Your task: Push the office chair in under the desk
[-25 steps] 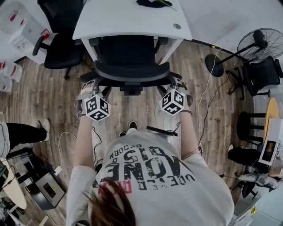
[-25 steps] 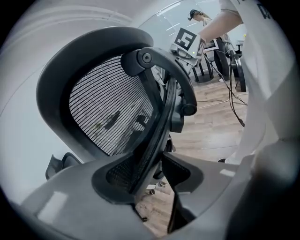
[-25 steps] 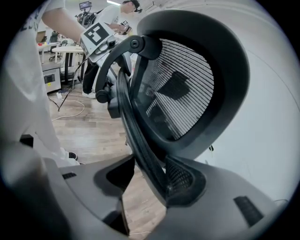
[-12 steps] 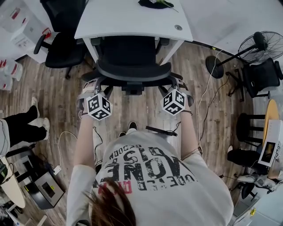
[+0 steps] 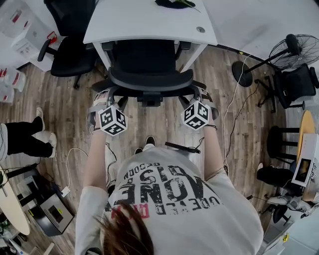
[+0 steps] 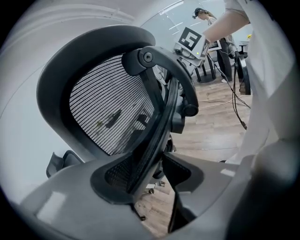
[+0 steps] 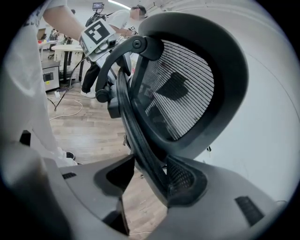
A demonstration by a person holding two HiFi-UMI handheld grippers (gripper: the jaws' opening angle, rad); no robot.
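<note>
Moved: bystander's legs [image 5: 20, 138] at left edge; office chair [image 5: 149, 79] hardly, seat under desk [image 5: 149, 22].
Left gripper [image 6: 157, 161]: clamped on office chair's back edge.
Right gripper [image 7: 152, 176]: likewise.

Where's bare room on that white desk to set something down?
The desk is bare from its left edge to the round grommet; only a dark item sits at its far edge. Underneath, the office chair fills the gap.

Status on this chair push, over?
Left gripper and right gripper both clamped on office chair backrest edges. Seat partly under desk, backrest outside. No blocker seen; second chair stands clear at left.
</note>
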